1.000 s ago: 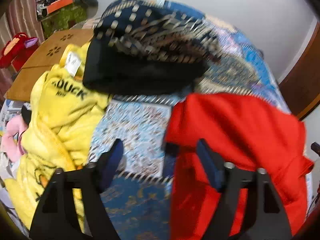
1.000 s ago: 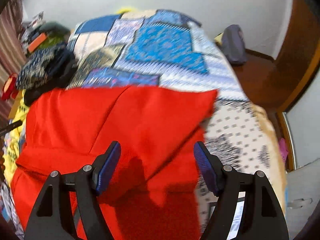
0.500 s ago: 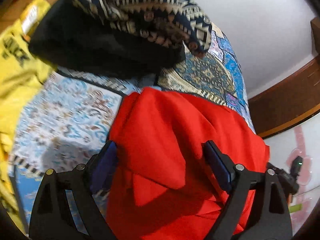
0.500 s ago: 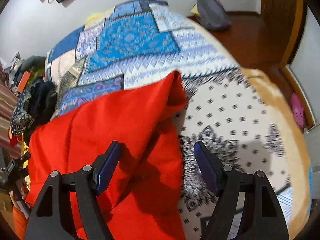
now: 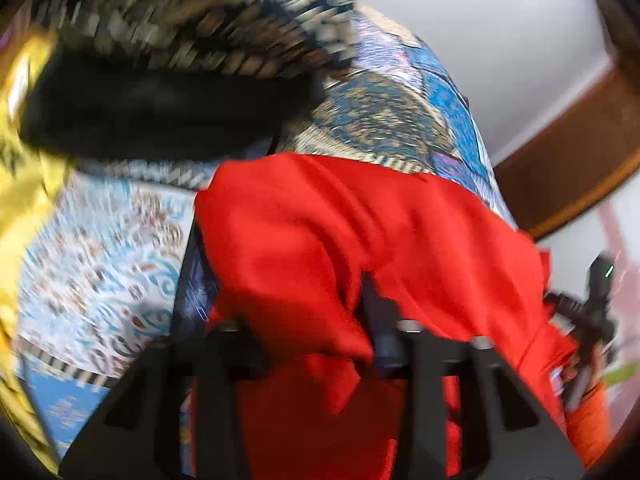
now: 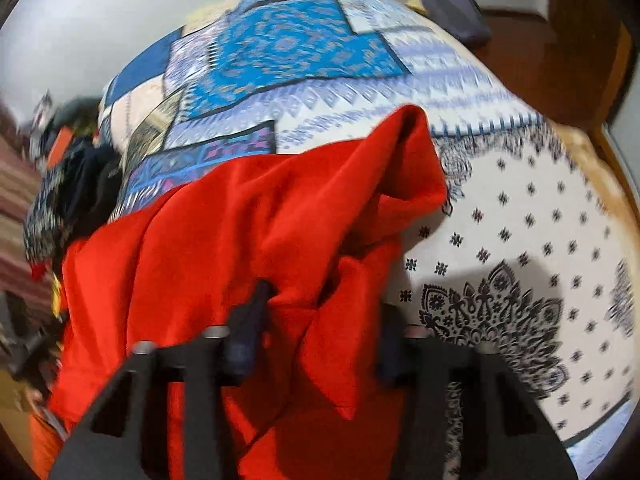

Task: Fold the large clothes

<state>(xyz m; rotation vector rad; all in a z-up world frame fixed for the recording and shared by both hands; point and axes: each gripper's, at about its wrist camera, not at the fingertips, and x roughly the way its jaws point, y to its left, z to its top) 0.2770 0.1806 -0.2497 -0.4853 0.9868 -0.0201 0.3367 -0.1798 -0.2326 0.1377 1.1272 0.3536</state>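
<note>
Left wrist view: the left tongs (image 5: 296, 312) are sitting low against the near edge of the red garment (image 5: 360, 240), with red cloth bunching up between the two fingers; the picture is blurred.
Left tongs state: the fingers are standing apart with a fold of cloth lying in the gap, and whether they are pinching it I cannot tell.
Right wrist view: the right tongs (image 6: 320, 332) are reaching into the red garment (image 6: 248, 240) from its near edge, a loose flap of red cloth hanging between the fingers.
Right tongs state: the fingers are standing apart, one blue pad (image 6: 250, 320) showing against the cloth; no grip is visible, so I cannot tell whether they are holding it.
Red garment: it is lying on the bed (image 6: 520, 220), heaped in soft folds, one corner rising to a peak toward the far side.
Bed cover: a patchwork quilt (image 6: 288, 44) in blue, white and black prints is lying under the garment.
Other clothes: a dark patterned pile (image 5: 172, 60) is lying beyond the red garment, and a yellow garment (image 5: 24, 184) is lying at the left edge.
</note>
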